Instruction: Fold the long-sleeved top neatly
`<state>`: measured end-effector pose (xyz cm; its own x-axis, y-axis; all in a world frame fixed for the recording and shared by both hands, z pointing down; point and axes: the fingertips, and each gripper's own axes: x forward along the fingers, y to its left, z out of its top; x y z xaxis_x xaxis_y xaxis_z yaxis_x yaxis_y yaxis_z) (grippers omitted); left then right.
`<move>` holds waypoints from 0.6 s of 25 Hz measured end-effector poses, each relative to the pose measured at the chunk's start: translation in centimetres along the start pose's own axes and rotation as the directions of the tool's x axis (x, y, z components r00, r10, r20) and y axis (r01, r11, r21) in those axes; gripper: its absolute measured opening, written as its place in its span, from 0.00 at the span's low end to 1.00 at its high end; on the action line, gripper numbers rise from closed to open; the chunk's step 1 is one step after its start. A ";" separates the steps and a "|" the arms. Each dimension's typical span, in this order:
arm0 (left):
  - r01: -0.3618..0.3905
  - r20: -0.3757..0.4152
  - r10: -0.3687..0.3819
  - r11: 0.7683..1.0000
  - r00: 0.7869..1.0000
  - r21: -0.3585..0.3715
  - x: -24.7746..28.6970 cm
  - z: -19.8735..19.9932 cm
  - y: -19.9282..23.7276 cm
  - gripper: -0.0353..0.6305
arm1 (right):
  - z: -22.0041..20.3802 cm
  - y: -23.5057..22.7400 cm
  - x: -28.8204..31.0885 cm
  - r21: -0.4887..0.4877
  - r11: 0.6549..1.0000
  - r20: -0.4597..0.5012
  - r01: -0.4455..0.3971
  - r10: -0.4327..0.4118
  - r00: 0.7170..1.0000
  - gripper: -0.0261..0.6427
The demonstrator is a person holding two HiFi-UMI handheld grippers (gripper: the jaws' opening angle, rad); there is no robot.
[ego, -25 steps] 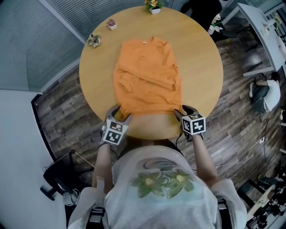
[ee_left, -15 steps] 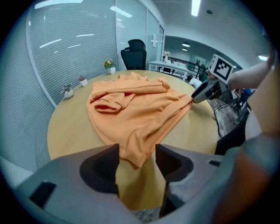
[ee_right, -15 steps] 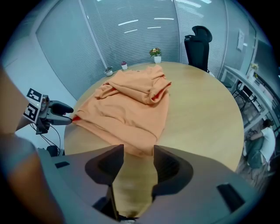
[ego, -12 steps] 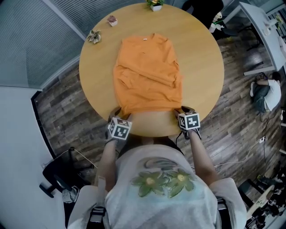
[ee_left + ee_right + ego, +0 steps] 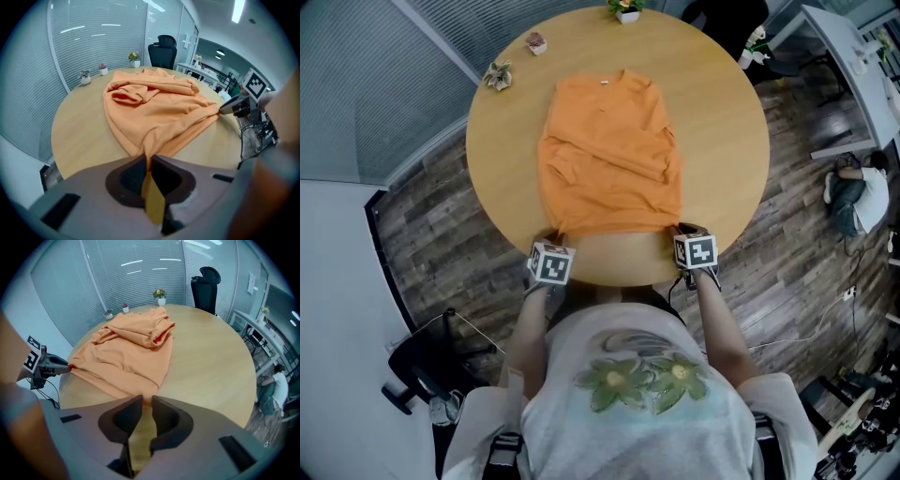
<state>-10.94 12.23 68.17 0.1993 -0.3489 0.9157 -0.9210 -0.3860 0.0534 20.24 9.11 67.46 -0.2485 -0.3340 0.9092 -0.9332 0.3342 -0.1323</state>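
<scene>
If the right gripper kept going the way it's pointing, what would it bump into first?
The orange top: the right gripper has just been closing its jaws on the hem. Right under that, probably the table.

"What can't you make out from above?"

"My marker cubes [image 5: 551,264] hide the tips of my left claw [image 5: 146,159] and right claw [image 5: 146,398], just closed on the hem of the top [image 5: 609,150]. Far beyond them, the potted flower [image 5: 624,9] is cut off."
</scene>
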 end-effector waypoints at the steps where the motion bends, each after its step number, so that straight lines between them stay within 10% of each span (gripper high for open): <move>1: 0.004 -0.001 -0.004 1.000 1.000 -0.007 0.0 0.1 0.0 0.10 | 0.0 -0.2 -0.1 -0.002 1.000 0.002 0.006 -0.006 1.000 0.14; 15: 0.065 0.072 -0.064 0.998 0.995 -0.016 -3.1 2.6 1.1 0.09 | 2.7 0.4 -4.5 0.043 0.997 0.155 -0.064 0.057 0.986 0.08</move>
<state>-11.69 10.63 64.37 0.2813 -0.3846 0.8792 -0.9113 -0.3943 0.1191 20.28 8.34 62.23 -0.3384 -0.4471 0.8280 -0.9256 0.3165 -0.2074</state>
